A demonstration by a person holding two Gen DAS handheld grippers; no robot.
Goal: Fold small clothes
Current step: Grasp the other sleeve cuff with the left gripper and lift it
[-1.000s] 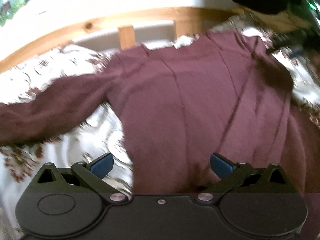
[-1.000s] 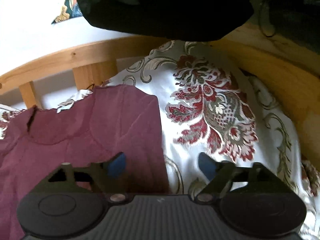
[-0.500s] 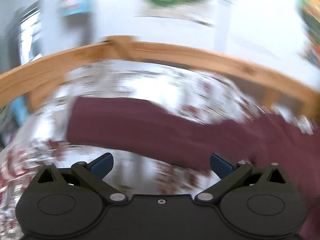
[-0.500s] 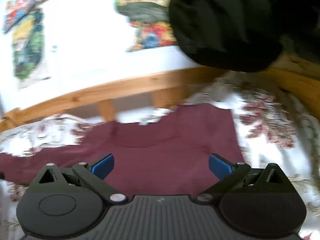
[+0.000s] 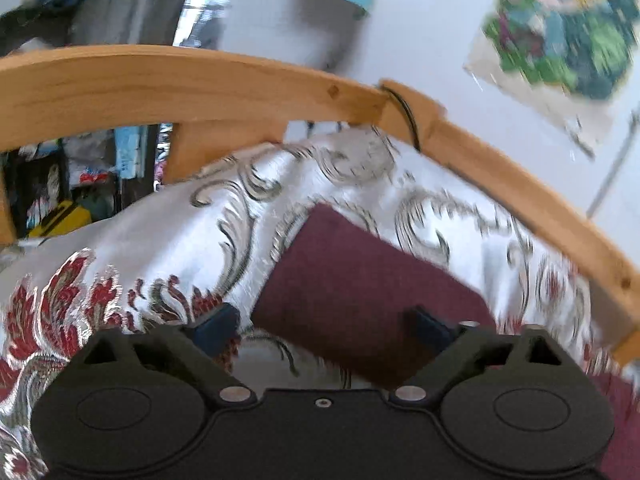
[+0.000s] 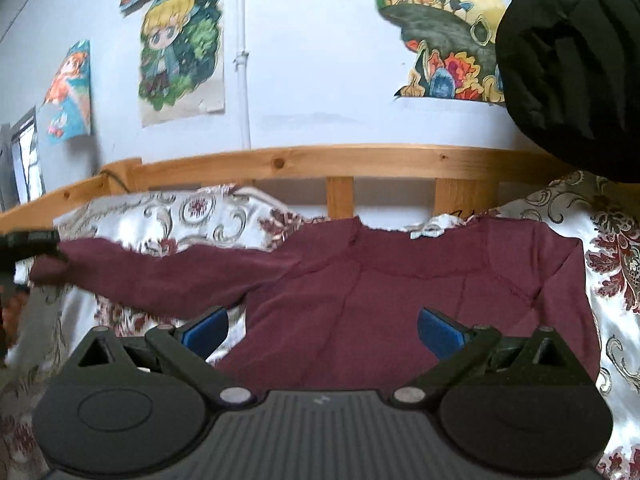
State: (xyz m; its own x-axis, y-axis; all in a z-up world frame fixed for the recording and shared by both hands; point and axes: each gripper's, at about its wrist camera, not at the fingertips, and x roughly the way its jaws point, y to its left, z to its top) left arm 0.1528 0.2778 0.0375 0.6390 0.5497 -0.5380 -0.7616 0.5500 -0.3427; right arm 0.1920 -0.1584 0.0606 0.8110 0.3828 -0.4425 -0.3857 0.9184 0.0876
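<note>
- Left wrist view: the left gripper is closing, jaws wide over the maroon shirt's sleeve end, pads not pressing it.
- Right gripper gapes open, empty, above the maroon shirt spread flat on the patterned bedspread.

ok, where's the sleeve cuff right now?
Left wrist view: sleeve cuff lies on the floral bedspread, ahead of the left claw, near the wooden bed rail.

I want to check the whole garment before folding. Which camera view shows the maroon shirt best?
The right wrist view: the maroon shirt lies spread on the bedspread, body and one long sleeve visible. The left wrist view shows only the blurred sleeve end.
</note>
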